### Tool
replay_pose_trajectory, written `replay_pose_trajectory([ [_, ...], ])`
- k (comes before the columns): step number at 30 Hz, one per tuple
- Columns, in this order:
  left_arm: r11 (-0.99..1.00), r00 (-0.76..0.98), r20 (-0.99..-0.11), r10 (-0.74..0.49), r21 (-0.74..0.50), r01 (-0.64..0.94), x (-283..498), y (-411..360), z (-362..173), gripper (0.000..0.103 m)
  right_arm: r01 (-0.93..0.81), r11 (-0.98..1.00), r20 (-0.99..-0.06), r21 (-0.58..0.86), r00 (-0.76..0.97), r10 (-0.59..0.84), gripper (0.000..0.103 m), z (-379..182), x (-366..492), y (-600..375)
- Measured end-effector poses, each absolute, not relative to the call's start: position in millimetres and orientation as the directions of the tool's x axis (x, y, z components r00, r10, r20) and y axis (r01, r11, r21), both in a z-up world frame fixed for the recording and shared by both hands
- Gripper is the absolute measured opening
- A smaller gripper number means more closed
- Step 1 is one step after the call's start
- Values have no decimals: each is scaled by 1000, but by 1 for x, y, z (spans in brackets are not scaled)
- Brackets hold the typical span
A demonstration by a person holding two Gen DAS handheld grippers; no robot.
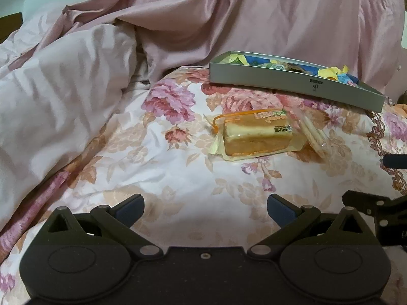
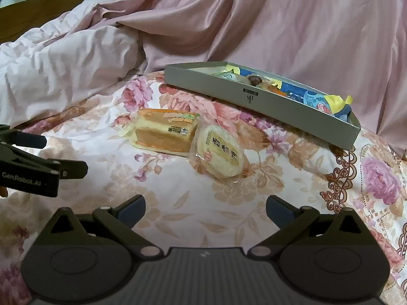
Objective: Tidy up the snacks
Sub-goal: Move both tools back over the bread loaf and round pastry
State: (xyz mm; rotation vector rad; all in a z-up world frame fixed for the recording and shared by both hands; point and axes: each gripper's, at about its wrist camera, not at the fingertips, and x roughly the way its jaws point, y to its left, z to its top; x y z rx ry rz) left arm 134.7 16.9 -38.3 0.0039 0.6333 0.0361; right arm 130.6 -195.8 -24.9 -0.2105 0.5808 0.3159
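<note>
Two wrapped snacks, a cake (image 2: 165, 133) and a round biscuit (image 2: 221, 152), are seen touching on the bed (image 2: 292, 203) before the box (image 2: 254, 96); both tools, left (image 1: 205, 209) and right (image 2: 205, 209), are held wide and empty. A reach and grasp is likely called for next.

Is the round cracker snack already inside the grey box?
No, the round cracker snack lies on the flowery bedspread beside the wrapped cake, in front of the grey box.
</note>
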Motion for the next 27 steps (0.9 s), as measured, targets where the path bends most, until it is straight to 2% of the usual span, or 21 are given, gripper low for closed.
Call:
replay_pose_trajectory([
  [18, 985, 836, -549, -1, 144, 96, 180, 1, -30, 102, -296, 952, -561, -75, 802, 205, 103, -15, 161, -208],
  [27, 943, 847, -531, 22, 292, 159, 198, -7, -25, 102, -417, 877, -519, -240, 818, 247, 103, -16, 180, -197],
])
